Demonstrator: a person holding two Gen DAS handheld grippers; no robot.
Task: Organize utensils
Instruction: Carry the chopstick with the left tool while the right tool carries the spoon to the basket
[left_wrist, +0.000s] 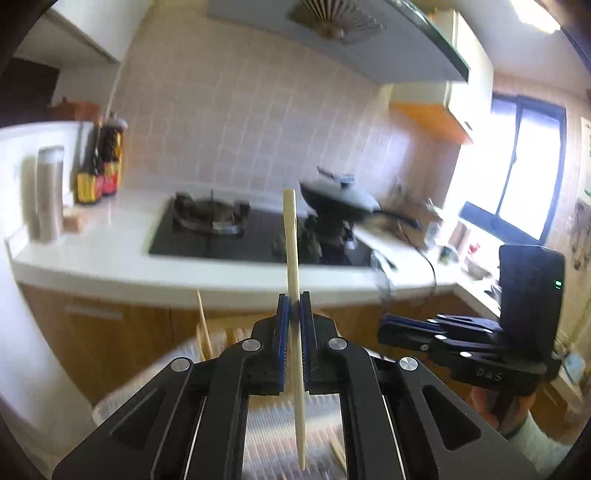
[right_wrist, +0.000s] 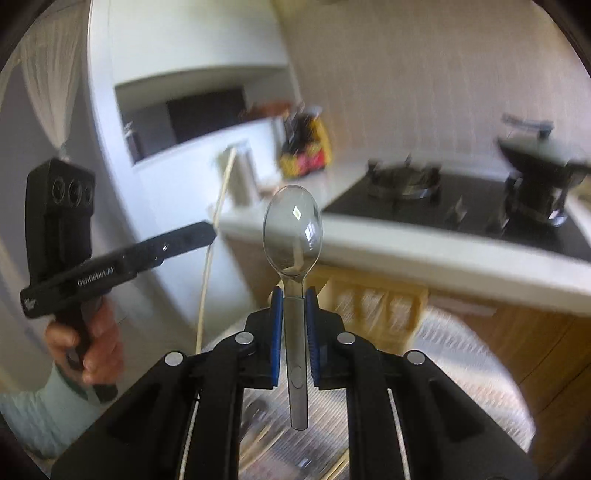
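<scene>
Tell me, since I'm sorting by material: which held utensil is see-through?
The clear plastic spoon in the right tongs; the left tongs hold an opaque wooden chopstick.

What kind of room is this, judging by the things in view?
Most likely a home kitchen: a gas stove set in a white counter, a lidded wok on it, and sauce bottles by the tiled wall.

A white tabletop (left_wrist: 110, 254) runs along the far tiled wall (left_wrist: 240, 122), with a black gas hob (left_wrist: 229, 236) set into it. A lidded dark wok (left_wrist: 343, 199) sits on the right burner. At the left end stand two dark sauce bottles (left_wrist: 99, 166) with yellow-and-red labels, beside a pale cylindrical canister (left_wrist: 50, 192). A bright window (left_wrist: 524, 162) glares at far right.
</scene>
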